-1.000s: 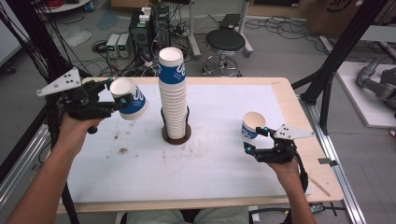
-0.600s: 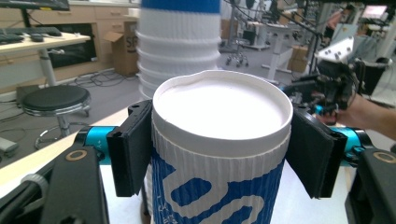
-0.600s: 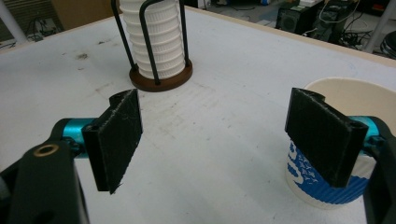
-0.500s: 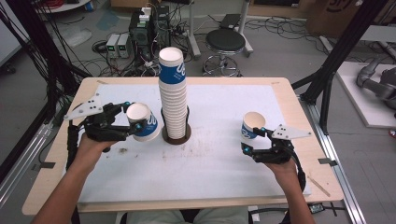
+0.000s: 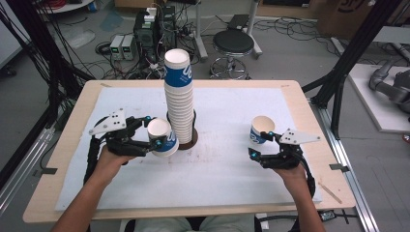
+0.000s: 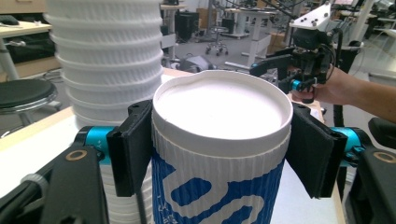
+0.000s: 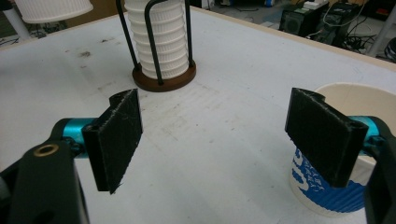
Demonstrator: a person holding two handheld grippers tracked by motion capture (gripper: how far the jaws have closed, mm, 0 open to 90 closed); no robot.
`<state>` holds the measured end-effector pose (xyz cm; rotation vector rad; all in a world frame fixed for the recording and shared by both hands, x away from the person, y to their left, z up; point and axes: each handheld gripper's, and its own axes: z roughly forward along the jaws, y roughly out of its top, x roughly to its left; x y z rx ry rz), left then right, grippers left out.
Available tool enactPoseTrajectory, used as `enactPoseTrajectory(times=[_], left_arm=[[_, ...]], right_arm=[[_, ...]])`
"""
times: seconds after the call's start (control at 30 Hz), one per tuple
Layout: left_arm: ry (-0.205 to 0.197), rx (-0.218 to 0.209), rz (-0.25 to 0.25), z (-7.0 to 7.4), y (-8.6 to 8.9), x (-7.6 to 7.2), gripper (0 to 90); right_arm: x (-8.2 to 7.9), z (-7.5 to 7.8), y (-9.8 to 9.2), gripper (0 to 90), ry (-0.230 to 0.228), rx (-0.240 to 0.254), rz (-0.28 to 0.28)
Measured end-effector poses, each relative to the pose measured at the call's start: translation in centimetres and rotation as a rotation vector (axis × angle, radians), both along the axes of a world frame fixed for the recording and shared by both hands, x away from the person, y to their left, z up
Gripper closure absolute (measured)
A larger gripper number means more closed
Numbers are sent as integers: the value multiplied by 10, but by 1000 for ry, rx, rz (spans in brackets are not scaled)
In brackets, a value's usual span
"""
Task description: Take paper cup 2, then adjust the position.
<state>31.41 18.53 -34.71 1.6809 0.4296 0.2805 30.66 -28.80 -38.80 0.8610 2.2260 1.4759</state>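
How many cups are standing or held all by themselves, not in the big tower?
2. One white ribbed paper cup with blue print sits clamped in the left gripper, beside the tall cup stack. Another stands on the table by the open right gripper.

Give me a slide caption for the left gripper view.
Left claw shut on a blue-and-white paper cup, beside the tall cup stack.

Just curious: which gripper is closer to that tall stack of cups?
Left. The left gripper holds a cup right beside the stack; the right gripper sits far off it.
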Motion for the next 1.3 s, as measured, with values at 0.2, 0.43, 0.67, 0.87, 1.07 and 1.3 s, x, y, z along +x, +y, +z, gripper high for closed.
enactPoseTrajectory(times=[0.2, 0.43, 0.67, 0.87, 1.07, 1.3], left_arm=[[12, -10, -7, -6, -5, -1, 297], [11, -8, -30, -7, -13, -1, 296], [19, -16, -47, -11, -19, -1, 297], [21, -21, -65, -13, -22, -2, 296], [18, -21, -89, -13, -28, -3, 296], [13, -33, -123, -9, -38, 0, 296]], right_arm=[[-1, -1, 1, 195, 1, -2, 5], [-2, -1, 0, 195, -7, 13, 9], [-4, -1, 4, 195, -6, 27, 36], [-3, 0, 12, 195, 0, 28, 89], [-5, 1, 24, 195, 4, 39, 174], [-7, 4, 46, 195, 7, 22, 252]])
